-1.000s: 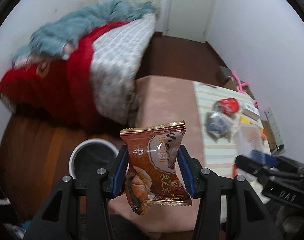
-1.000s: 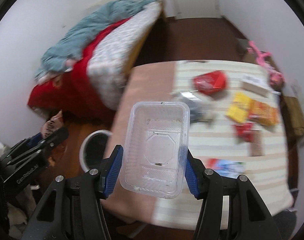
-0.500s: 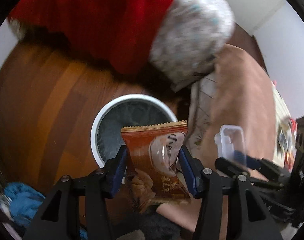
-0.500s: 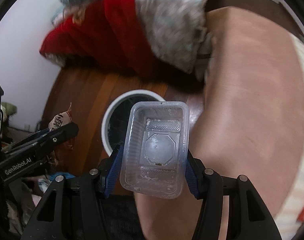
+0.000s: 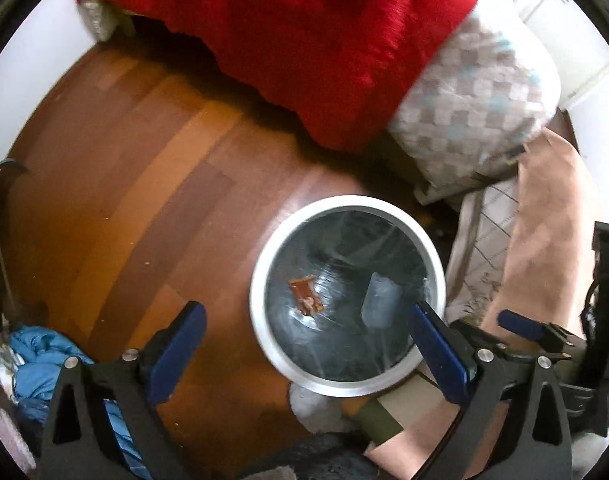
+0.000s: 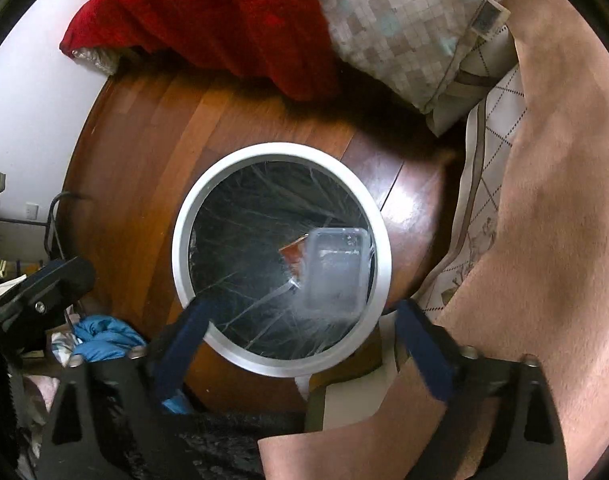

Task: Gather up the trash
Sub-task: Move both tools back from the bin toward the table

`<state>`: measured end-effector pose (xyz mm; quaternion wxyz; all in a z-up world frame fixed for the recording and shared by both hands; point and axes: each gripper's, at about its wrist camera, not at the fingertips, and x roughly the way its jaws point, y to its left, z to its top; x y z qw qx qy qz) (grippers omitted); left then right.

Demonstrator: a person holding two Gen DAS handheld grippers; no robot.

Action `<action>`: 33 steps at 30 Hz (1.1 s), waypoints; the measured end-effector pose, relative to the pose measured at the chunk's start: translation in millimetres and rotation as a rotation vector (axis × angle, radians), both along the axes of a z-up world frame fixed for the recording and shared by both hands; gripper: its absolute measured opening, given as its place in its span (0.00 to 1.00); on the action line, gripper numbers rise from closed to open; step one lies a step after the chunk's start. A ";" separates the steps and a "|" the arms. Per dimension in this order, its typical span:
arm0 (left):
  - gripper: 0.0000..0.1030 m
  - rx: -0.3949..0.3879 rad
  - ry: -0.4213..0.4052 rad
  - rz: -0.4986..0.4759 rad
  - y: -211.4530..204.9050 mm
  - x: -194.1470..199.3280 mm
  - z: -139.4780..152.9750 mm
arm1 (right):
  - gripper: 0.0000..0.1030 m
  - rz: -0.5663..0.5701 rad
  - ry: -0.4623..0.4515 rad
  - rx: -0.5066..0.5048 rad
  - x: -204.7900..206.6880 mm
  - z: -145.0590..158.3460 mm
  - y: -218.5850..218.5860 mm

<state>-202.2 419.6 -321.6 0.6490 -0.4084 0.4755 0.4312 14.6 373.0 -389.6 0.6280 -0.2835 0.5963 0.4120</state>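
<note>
A round white-rimmed trash bin (image 5: 260,320) with a black liner stands on the wooden floor; it also shows in the right wrist view (image 6: 180,248). Inside it lie a brown snack wrapper (image 5: 306,294) and a clear plastic tray (image 5: 380,306). In the right wrist view the tray (image 6: 334,268) partly covers the wrapper (image 6: 293,254). My left gripper (image 5: 304,350) is open and empty above the bin. My right gripper (image 6: 300,338) is open and empty above the bin's near rim. The right gripper also shows in the left wrist view (image 5: 536,336), and the left one at the right wrist view's left edge (image 6: 40,296).
A bed with a red blanket (image 5: 304,40) and a checked quilt (image 5: 476,92) hangs over the floor behind the bin. A pink-covered table (image 6: 564,200) is on the right. Blue cloth (image 5: 36,360) lies on the floor at the left.
Both grippers have opened over the bin. The snack wrapper left my left gripper and the plastic tray left my right gripper; both now lie in the bin.
</note>
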 end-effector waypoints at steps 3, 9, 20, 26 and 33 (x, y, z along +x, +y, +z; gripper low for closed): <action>1.00 0.032 0.031 0.018 -4.3 -8.5 3.3 | 0.99 0.012 -0.019 -0.009 0.1 4.5 -1.3; 1.00 0.074 0.090 0.015 -18.4 -14.7 13.9 | 0.99 0.039 -0.151 -0.095 -11.1 12.3 -6.2; 1.00 0.122 0.086 -0.020 -48.6 -13.9 44.0 | 0.99 0.034 -0.211 -0.070 -23.5 44.9 -27.8; 1.00 0.168 0.062 -0.037 -66.4 -11.7 72.8 | 0.99 0.024 -0.217 -0.003 -31.0 77.3 -44.4; 1.00 0.247 0.025 -0.057 -93.9 -8.2 120.3 | 0.99 0.001 -0.215 0.129 -42.6 133.0 -73.0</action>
